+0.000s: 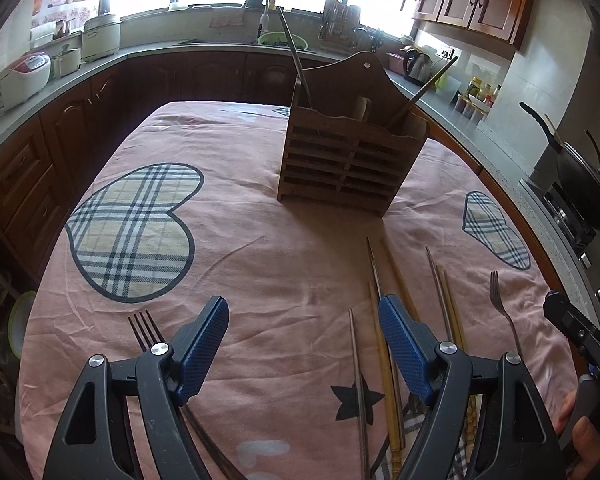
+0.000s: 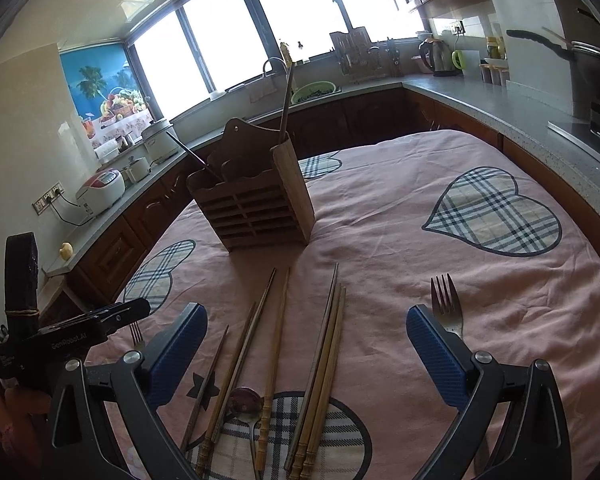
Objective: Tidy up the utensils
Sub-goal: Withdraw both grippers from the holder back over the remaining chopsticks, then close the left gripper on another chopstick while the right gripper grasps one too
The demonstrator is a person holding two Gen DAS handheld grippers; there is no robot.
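While the wooden holder [image 2: 256, 208] stands upright mid-desk [image 2: 400, 240], chopsticks [image 2: 324, 364] lie before it pointing lengthwise toward it, and both the left gripper [image 1: 304, 348] and right gripper [image 2: 306, 356] hover wide open, empty.

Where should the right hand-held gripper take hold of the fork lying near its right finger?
Probably the bare neck of the fork, just below the tines. Come from above with the right hand-held gripper, fingers either side; it lies flat on the cloth.
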